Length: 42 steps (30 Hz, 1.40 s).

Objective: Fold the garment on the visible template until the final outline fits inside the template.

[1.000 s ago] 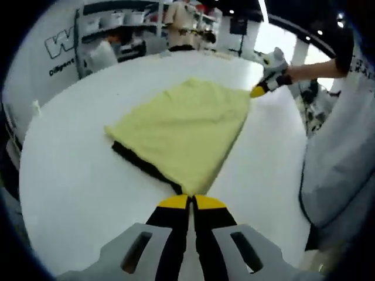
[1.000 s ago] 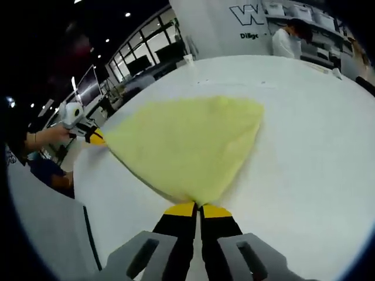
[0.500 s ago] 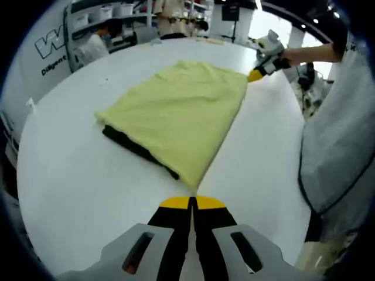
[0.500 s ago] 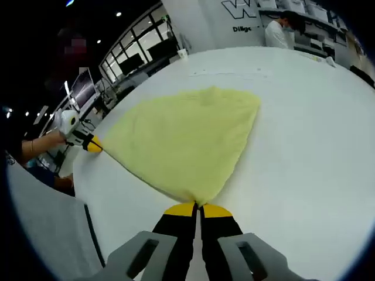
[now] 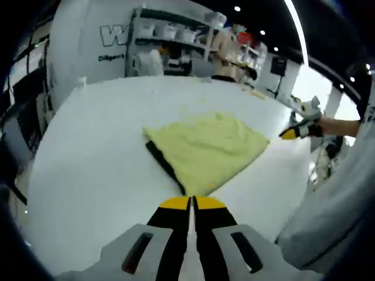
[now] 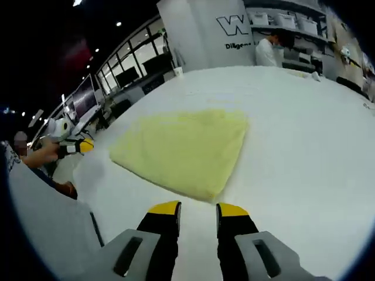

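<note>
Garment (image 5: 206, 150), a pale yellow cloth folded flat, lies on the white table (image 5: 94, 158), well in from every edge. A dark strip (image 5: 164, 165) shows under its edge in the left gripper view; whether that is the template or a darker layer of the cloth cannot be told.

In the left gripper view, the left gripper (image 5: 192, 203) has its yellow-tipped jaws pressed together with nothing between them, just short of the garment's nearest corner and not touching it. In the right gripper view, the right gripper (image 6: 197, 209) has its jaws apart with bare table in the gap, just short of the garment's (image 6: 181, 149) near corner and holding nothing. Each gripper also shows small in the other's view, held in a hand off a side corner of the cloth.

Folded, the garment is roughly four-cornered, with one corner toward each gripper. Its long axis cannot be judged through the fisheye.

On the white wall (image 6: 193, 29) behind the table, a large outlined "W" can be read, with smaller writing below it beginning "Dilige".
</note>
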{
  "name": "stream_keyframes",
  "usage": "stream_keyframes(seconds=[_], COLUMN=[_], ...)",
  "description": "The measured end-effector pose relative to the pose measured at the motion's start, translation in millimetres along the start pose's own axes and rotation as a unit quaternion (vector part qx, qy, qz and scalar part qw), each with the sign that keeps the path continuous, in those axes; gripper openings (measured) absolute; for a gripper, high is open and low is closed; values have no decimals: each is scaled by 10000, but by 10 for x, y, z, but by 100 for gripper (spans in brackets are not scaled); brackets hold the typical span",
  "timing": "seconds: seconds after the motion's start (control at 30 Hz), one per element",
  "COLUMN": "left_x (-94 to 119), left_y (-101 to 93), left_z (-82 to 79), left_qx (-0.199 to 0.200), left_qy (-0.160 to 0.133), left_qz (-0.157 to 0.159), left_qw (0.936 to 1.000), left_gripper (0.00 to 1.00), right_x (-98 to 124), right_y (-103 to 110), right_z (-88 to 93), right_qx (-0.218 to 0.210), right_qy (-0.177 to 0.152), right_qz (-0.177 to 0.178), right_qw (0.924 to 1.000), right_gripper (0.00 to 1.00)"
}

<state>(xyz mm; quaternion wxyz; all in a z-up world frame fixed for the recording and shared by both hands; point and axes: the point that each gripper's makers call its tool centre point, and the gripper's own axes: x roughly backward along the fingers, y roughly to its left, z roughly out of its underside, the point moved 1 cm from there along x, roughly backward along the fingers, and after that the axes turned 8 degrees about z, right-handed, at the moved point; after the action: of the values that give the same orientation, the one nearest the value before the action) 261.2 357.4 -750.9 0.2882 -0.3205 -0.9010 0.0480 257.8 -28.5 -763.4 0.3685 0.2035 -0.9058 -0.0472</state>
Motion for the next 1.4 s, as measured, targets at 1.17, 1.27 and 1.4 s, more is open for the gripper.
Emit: stream_keyframes(seconds=[1.17,1.27,1.4], left_x=[450,442,402], left_y=[-363,-338,-321], left_z=[-417,-448,-479], left_qx=[121,138,123], left_qy=[-538,-606,-632], left_qz=[-634,-695,-655], left_qw=[9965,9956,9958], left_gripper=[88,88,93], right_x=[431,401,388], right_y=[191,196,208], right_z=[-481,-501,-496], right_qx=[159,229,416], right_qy=[-550,-505,-428], right_qz=[284,266,216], right_qw=[9980,9981,9980], right_gripper=[71,69,69])
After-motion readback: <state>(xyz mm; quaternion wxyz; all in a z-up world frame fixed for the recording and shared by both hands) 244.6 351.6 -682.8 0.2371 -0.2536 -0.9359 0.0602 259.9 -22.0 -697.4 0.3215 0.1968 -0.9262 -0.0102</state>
